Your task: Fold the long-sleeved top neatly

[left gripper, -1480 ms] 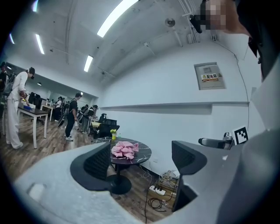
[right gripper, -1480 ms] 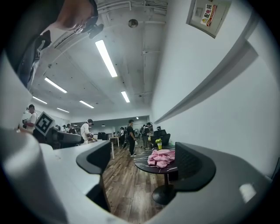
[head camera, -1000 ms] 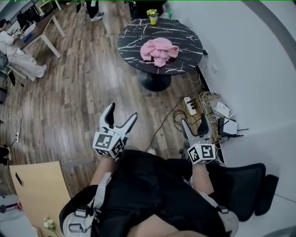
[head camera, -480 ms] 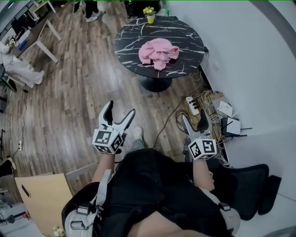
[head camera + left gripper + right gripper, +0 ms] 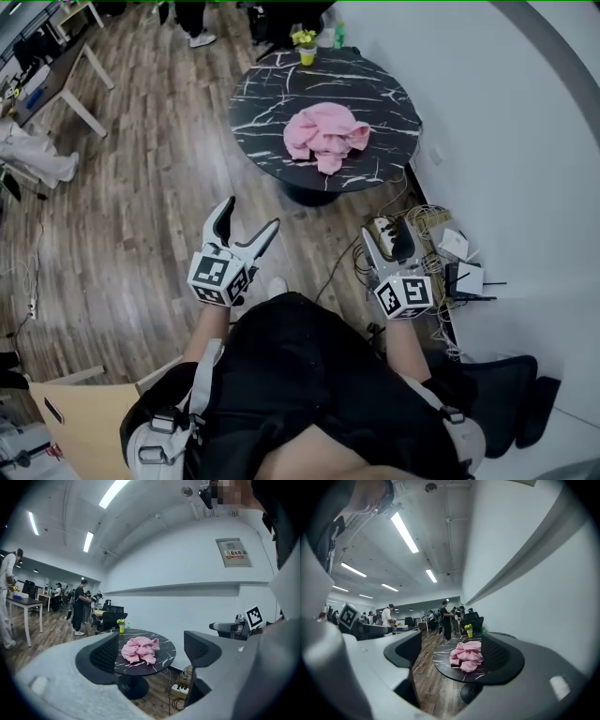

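Pink top (image 5: 326,133) crumpled on round table (image 5: 272,86), upper centre | left gripper (image 5: 251,214) wide, empty | right gripper (image 5: 384,234) wide, just narrowing, empty

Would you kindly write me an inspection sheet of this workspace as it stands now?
Surface: round black marbled table, some way ahead of both grippers.
Job's things: pink long-sleeved top, crumpled on the table, unfolded.
Clutter: yellow pot with plant at the table's far edge.
Grippers: left gripper open, empty; right gripper open, jaws just closing slightly, nothing between them.
Cables: tangled cables on the wooden floor by the white wall.
Surroundings: people at desks beyond the table.
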Available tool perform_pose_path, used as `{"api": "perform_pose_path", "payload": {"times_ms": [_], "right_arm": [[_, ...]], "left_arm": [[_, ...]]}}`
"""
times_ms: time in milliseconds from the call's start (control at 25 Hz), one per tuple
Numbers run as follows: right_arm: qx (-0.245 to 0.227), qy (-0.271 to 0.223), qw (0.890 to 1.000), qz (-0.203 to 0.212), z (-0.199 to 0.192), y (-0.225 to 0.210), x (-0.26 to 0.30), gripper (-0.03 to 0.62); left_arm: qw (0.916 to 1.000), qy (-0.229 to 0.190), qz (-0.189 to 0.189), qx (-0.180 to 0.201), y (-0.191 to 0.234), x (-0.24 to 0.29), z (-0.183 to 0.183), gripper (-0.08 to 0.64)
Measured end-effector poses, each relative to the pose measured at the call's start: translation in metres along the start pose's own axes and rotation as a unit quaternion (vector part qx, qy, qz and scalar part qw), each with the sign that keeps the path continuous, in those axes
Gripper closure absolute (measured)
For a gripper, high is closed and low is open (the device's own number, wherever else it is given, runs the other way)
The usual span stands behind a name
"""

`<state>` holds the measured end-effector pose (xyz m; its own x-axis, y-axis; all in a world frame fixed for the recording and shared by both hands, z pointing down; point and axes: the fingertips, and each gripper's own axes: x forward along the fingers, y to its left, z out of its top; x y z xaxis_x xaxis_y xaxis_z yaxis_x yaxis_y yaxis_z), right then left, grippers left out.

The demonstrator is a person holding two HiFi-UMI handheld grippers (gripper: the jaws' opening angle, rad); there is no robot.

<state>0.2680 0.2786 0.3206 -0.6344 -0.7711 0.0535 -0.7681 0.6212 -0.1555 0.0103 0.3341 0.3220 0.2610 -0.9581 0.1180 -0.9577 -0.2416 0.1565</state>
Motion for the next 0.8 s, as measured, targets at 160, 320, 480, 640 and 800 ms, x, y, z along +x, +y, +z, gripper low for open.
{"api": "perform_pose_path", "payload": {"times_ms": [160, 320, 480, 640, 800], "right_arm": [[0.013, 0.000, 1.000, 0.000, -0.001, 0.007, 0.040, 0.201], [0.007, 0.001, 1.000, -0.003, -0.005, 0.016, 0.070, 0.207], [0.011, 0.008, 1.000, -0.005, -0.012, 0.029, 0.089, 0.207], [0.009, 0.019, 1.000, 0.000, -0.018, 0.036, 0.096, 0.209], [0.010, 0.036, 0.999, -0.015, -0.029, 0.022, 0.092, 0.215]], "left_arm": [[0.9999, 0.005, 0.008, -0.004, 0.039, 0.010, 0.001, 0.124], [1.0000, 0.005, 0.000, -0.002, 0.065, 0.019, 0.003, 0.124], [0.9999, 0.013, -0.008, -0.002, 0.082, 0.022, 0.000, 0.124], [0.9996, 0.023, -0.013, -0.014, 0.091, 0.029, -0.008, 0.124], [0.9990, 0.036, -0.022, -0.018, 0.089, 0.040, -0.018, 0.124]]}}
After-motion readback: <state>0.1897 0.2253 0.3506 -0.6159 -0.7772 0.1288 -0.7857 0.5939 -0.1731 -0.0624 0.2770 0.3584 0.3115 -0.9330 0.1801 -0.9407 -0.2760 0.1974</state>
